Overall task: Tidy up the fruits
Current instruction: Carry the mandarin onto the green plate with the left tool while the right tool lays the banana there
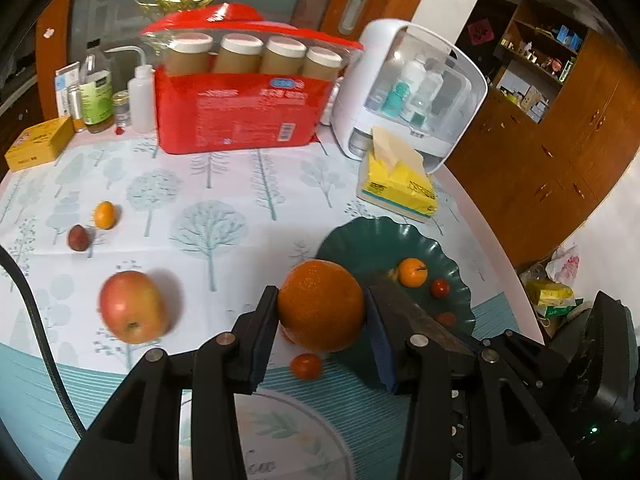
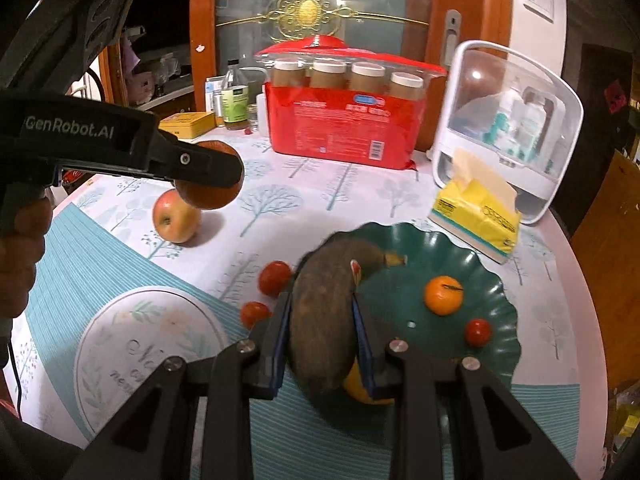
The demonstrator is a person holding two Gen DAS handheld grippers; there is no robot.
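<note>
You had a fruit in each hand. Your left gripper [image 1: 322, 308] was squeezed tight on a big orange [image 1: 320, 306], holding it up off the table, near the edge of the green plate [image 1: 380, 236]. Your right gripper [image 2: 320, 340] was squeezed tight on a very dark, brown banana [image 2: 324, 320], with its tip pointing over the plate.

Some of the job looked done. A small orange [image 2: 443, 295] and a cherry tomato [image 2: 478, 332] sat in the plate.

A lot was left, I think. The apple [image 1: 134, 306] sat on the tablecloth [image 1: 224, 208], well away from the plate. Two tomatoes [image 2: 275, 278] lay on the cloth just beside the plate. Far off on the cloth were a little orange fruit [image 1: 105, 215] and a small dark red fruit [image 1: 78, 237], near each other. The orange and banana were not yet put down.
</note>
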